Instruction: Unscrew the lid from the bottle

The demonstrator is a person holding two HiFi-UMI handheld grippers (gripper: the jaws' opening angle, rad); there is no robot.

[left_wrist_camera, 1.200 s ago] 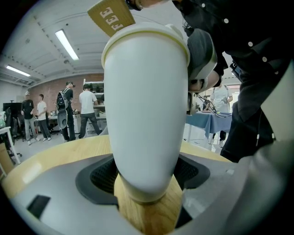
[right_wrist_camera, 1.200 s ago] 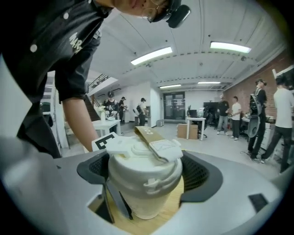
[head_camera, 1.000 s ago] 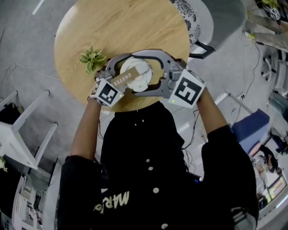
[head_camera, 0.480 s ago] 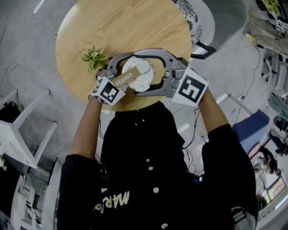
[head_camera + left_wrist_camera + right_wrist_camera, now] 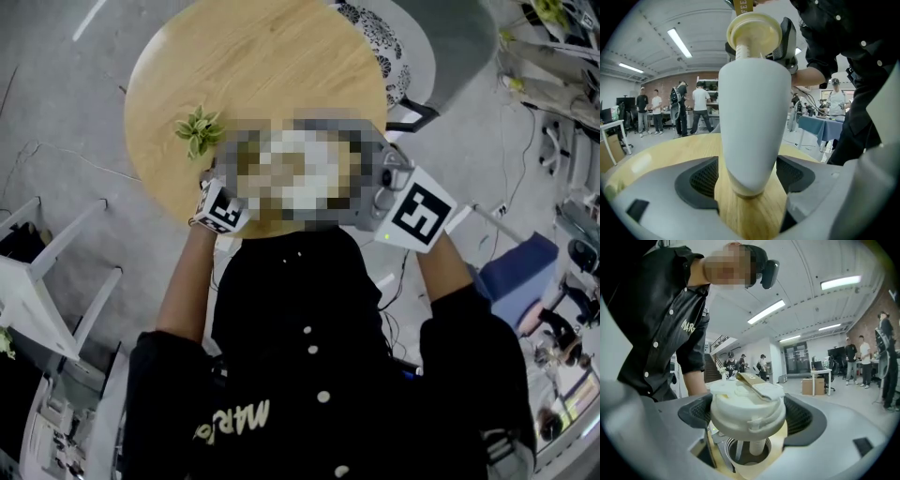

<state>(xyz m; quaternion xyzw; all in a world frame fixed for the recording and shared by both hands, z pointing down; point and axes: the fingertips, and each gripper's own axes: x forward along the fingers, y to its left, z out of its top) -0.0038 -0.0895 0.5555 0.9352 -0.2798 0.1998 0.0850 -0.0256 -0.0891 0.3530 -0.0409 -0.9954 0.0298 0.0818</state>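
The right gripper [image 5: 749,416] has its jaws closed on the cream-white round plastic lid [image 5: 746,411] with a brown strap [image 5: 752,380]. The lid sits clear above the open mouth [image 5: 736,460], and its straw stem [image 5: 757,448] hangs inside. The left gripper [image 5: 747,178] clamps the lower body of the white tapered bottle [image 5: 750,117], which stands at the near edge of the round wooden table [image 5: 253,66]. The lid is best lifted straight up, so the stem clears without tipping the bottle.

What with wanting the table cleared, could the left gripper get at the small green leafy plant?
Probably not yet: the left gripper is shut on the white tapered bottle. The small green leafy plant sits nearby on the round wooden table, unobstructed.
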